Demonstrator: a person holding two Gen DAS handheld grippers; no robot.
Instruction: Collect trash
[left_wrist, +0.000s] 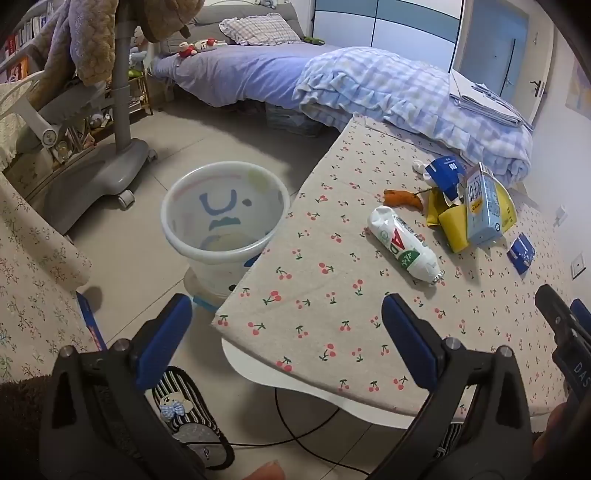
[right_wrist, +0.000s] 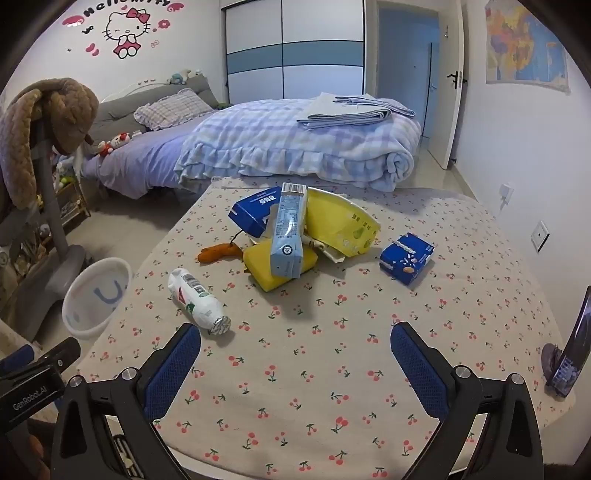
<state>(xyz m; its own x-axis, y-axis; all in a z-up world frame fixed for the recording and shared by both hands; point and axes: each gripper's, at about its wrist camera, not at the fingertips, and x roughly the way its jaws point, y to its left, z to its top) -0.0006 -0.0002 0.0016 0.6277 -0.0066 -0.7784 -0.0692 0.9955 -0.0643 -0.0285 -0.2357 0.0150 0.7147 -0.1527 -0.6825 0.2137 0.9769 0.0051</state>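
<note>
Nothing has been picked up yet, so by the look of things the task stands at its very start; the left gripper (left_wrist: 284, 339) hangs over the near corner of the table (left_wrist: 332, 332) with its jaws wide apart and nothing between them, and the right gripper (right_wrist: 295, 358) hangs over the near middle of the cherry-print cloth, its jaws equally wide and empty; the trash lies further back on the table, all of it well apart from both grippers; nearest is a white bottle (right_wrist: 197, 301) on its side, its foil-capped end pointing toward the right gripper; behind it an orange scrap (right_wrist: 218, 253) lies beside a heap made of a yellow wrapper (right_wrist: 340, 221), a light blue carton (right_wrist: 288, 236) leaning across it, and a dark blue box (right_wrist: 251, 214) at the back; a second small blue box (right_wrist: 406, 258) sits alone to the right of the heap; the white bin (left_wrist: 225, 218) stands on the floor just beside the table's left edge, open and apparently almost empty; the next move likely calls for reaching to the bottle, closing across its round body rather than its length, then carrying it left over the table edge to drop it in the bin; the bottle may roll if nudged
</note>
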